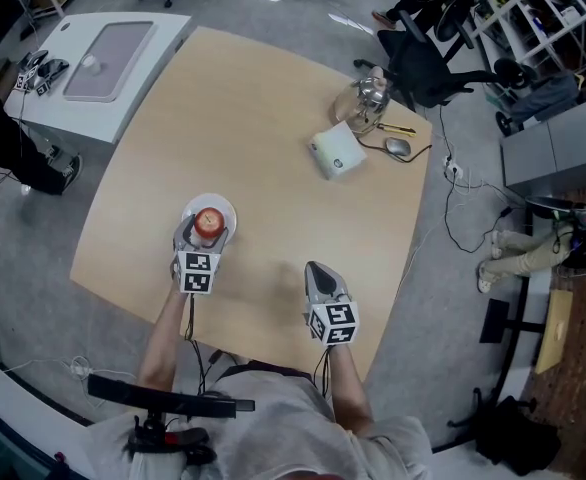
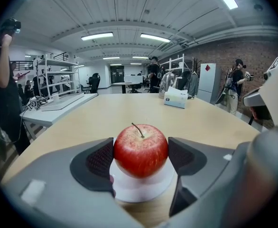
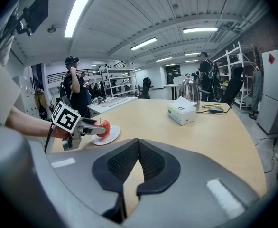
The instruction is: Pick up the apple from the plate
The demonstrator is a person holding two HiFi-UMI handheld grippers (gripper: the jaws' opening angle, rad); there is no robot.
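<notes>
A red apple (image 1: 210, 221) (image 2: 140, 149) stands upright on a small white plate (image 1: 225, 206) (image 2: 143, 188) near the front left of the wooden table. My left gripper (image 1: 208, 231) (image 2: 140, 158) reaches over the plate with a jaw on each side of the apple, and both dark pads (image 2: 100, 161) touch its skin. The apple still rests on the plate. To the right, my right gripper (image 1: 318, 271) (image 3: 138, 144) hovers over bare table, shut, with nothing in it. The right gripper view also shows the apple (image 3: 102, 126) between the left gripper's fingers.
A white tissue box (image 1: 337, 152), a glass kettle (image 1: 370, 96) and a computer mouse (image 1: 398, 147) stand at the table's far right. A white side table (image 1: 108, 63) lies beyond the left edge. An office chair (image 1: 428, 68) and floor cables are on the right.
</notes>
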